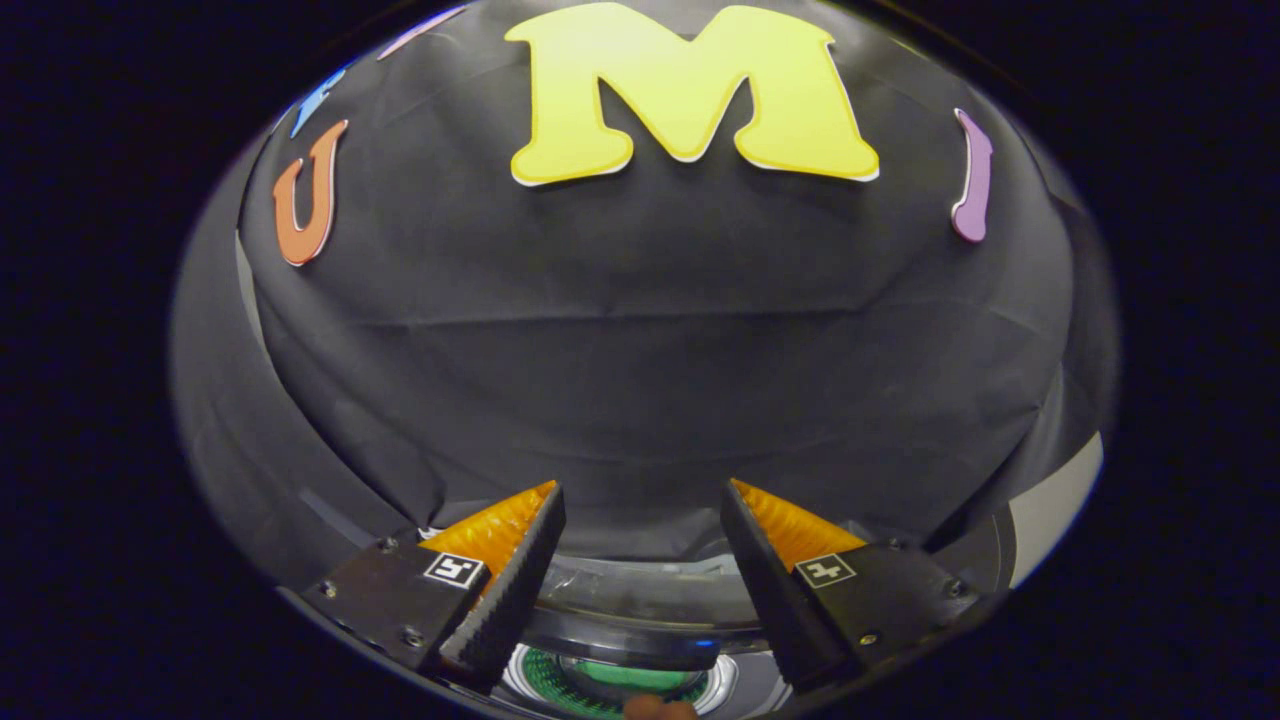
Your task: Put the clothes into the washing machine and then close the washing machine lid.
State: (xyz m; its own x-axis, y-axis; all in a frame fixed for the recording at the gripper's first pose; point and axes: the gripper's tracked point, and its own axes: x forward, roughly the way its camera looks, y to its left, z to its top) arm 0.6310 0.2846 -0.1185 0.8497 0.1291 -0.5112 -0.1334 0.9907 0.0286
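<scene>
Hovering: fingers [640, 520] spread, empty; washing machine [640, 610] below between them.

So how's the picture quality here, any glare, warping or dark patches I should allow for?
Gripper view: strong fisheye warping bows the cloth wall into a dome; lighting is dim and even on it; bright glare streaks on the washing machine rim between the open gripper fingers; the fingers look sharp, nothing between them; low down the machine is cropped and hard to read.

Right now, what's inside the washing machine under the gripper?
Between the open gripper's fingers, the washing machine's clear rim shows, with a green patterned part lower in the opening. Whether any clothes lie inside cannot be told; the fingers hide most of the tub.
</scene>
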